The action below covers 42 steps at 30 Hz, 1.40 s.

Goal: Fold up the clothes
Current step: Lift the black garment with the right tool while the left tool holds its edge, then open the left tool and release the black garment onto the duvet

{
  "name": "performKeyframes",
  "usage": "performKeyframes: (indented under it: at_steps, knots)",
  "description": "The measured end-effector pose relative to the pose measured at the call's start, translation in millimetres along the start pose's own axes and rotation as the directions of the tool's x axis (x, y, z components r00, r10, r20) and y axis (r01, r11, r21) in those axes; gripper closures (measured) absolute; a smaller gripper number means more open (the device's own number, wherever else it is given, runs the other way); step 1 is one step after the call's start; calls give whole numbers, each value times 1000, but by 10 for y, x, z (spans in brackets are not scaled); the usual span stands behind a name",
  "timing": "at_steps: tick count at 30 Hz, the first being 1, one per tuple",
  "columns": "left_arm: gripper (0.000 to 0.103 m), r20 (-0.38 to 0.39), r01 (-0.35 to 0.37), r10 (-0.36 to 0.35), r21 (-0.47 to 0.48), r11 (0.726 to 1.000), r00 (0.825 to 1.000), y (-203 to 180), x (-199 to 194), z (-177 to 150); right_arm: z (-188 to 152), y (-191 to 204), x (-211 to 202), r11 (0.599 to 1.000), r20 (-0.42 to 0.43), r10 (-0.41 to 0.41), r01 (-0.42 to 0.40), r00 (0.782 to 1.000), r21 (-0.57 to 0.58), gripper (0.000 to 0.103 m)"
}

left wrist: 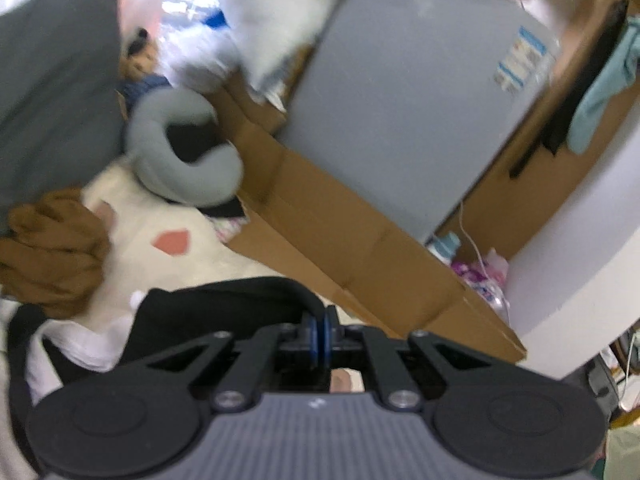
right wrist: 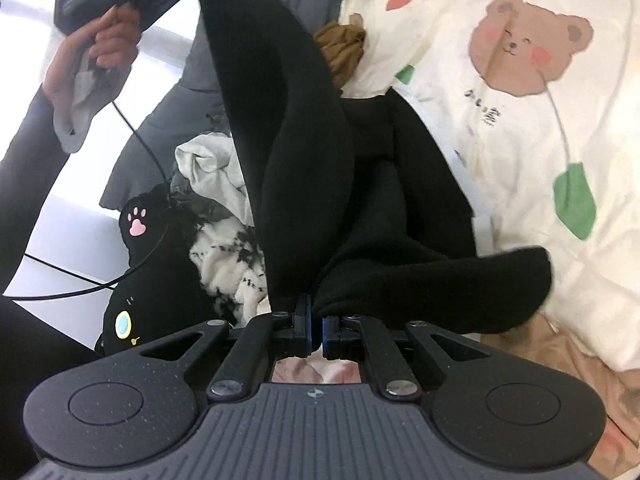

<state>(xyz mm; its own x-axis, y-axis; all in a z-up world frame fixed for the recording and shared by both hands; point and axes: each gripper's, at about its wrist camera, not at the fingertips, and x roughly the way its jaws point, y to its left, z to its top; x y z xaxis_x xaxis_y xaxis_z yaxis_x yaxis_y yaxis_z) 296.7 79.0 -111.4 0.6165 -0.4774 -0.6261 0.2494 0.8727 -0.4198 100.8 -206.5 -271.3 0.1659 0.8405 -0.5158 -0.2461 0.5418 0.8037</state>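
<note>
We keep the long black knit garment (right wrist: 320, 152) taut between both grippers as we lower it flat onto the cream bear-print bedspread (right wrist: 520, 128). The right gripper (right wrist: 315, 320) is clamped on its near edge, and the left gripper (left wrist: 320, 330) pinches another black fold.

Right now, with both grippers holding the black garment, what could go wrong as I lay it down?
The black garment hangs twisted between the right gripper and the left gripper, so it may land bunched. It could drape onto the brown garment or the laundry pile. The cable near the left hand might snag.
</note>
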Motion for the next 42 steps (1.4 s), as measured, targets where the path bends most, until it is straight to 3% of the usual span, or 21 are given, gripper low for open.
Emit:
performKeyframes:
  at_steps: [8,19,25,35,38,40,41,42]
  knots:
    - [100,-115,69,-64,43,997,991,-353,770,-385,-191,-405,-150,993,32,-31,27,999,116,100]
    - [100,-221,73,-65,24,997,973,-475,1726,-835,-399,-791,-268,973,53,-95,82,994,215,100]
    - [100,-257,71,-59,39,997,965,-619,2143,-970,-454,-1080,-479,947,104,-152,115,983,299,101]
    - [100,-273,131,-117,34,991,955,-1018,2549,-1034,-532,-1332,-588,912,110,-231,176,967,370,103]
    - [99,-297,169,-151,35,985,943,-1214,2654,-1092,-508,-1338,-616,911,115,-242,185,963,368,103]
    - [97,-371,159,-126,60,985,920,-1342,2765,-1188,-491,-1344,-633,910,124,-248,187,961,370,103]
    - [95,-405,153,-112,72,986,908,-1402,2815,-1236,-483,-1347,-641,909,131,-251,188,959,372,103]
    - [84,-418,140,-93,82,987,903,-1434,2824,-1278,-474,-1351,-649,908,137,-255,188,957,374,103]
